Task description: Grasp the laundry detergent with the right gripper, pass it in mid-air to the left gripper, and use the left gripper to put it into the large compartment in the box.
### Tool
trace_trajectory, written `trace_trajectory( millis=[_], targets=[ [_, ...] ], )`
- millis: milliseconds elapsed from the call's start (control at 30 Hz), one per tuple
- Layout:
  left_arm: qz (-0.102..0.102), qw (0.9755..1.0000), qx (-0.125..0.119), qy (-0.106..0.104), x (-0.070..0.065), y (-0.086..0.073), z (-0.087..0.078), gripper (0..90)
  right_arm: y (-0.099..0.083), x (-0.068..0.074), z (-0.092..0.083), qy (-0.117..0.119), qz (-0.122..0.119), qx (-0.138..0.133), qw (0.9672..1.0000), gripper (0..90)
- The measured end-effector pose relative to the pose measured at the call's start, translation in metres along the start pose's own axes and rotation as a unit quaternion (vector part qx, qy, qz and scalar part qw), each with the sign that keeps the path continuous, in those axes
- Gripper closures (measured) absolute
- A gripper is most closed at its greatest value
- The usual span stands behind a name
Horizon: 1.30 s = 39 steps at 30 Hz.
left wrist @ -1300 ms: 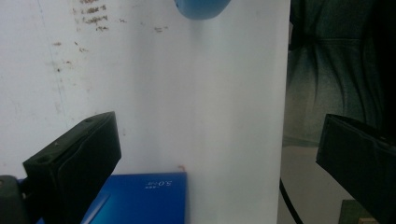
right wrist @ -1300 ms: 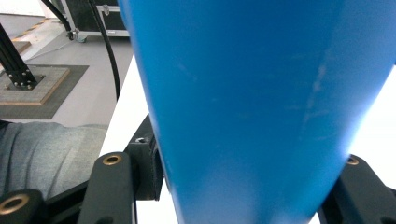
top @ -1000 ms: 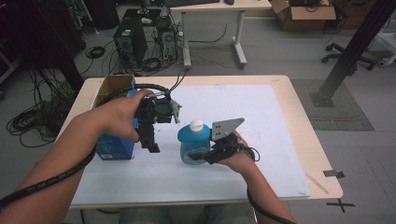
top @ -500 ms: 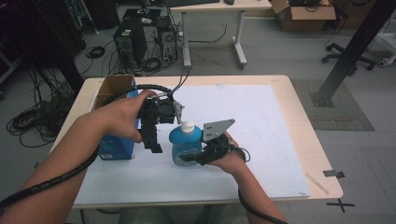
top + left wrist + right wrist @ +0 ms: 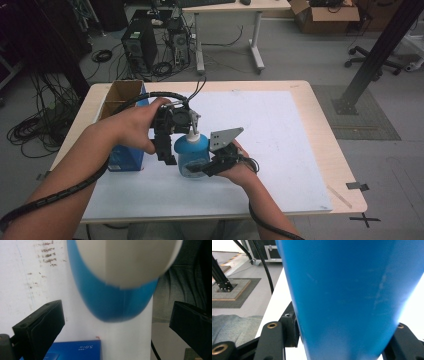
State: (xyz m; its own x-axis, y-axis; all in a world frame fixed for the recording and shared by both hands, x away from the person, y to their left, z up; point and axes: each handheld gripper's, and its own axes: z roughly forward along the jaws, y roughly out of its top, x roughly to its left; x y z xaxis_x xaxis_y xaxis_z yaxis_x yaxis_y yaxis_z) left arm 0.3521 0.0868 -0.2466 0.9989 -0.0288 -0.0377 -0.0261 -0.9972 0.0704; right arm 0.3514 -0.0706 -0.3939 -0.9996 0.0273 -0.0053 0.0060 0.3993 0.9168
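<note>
Standing upright near the front of the table (image 5: 320, 130), a blue bottle (image 5: 192, 155) has its long axis vertical, with the white pump top (image 5: 192, 134) pointing up. It rests on the white sheet (image 5: 280, 135) that covers most of the table, a little left of the middle and towards the person's side.

The right gripper (image 5: 202, 169) comes in low from the right, and its two black jaws are closed against the lower body of the bottle. In the right gripper view the blue wall of the bottle (image 5: 347, 295) sits between the jaws and touches both. The grey three-cornered plate (image 5: 224, 138) on this gripper tilts upward beside the bottle.

The left gripper (image 5: 167, 150) is held above and just to the left of the bottle, pointing downward. In the left gripper view its jaws stand wide apart, and the white pump top (image 5: 130, 260) and blue shoulder are seen from above between them, but the jaws do not touch the bottle. I cannot tell how far above the top they are.

A blue box (image 5: 125, 157) stands just left of the left gripper, near an open cardboard box (image 5: 120, 95) at the table's left edge.
</note>
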Motion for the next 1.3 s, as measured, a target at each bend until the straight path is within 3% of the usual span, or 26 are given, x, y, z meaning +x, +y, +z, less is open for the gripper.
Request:
trace_trajectory(
  millis=[333,833,1300],
  targets=[
    [0.007,0.9999,0.007,0.008,-0.004,0.007,0.002,0.2,0.002,0.000,0.009,0.011,0.000,0.000,0.9999,43.5],
    [0.015,0.9997,0.010,0.014,-0.005,0.022,0.003,0.2,0.006,0.001,0.013,0.009,0.000,0.000,1.0000,43.5],
    [0.011,0.9995,0.019,0.022,-0.006,0.027,0.006,1.2,0.009,0.001,0.015,0.010,-0.004,0.005,0.9999,43.6]
  ],
)
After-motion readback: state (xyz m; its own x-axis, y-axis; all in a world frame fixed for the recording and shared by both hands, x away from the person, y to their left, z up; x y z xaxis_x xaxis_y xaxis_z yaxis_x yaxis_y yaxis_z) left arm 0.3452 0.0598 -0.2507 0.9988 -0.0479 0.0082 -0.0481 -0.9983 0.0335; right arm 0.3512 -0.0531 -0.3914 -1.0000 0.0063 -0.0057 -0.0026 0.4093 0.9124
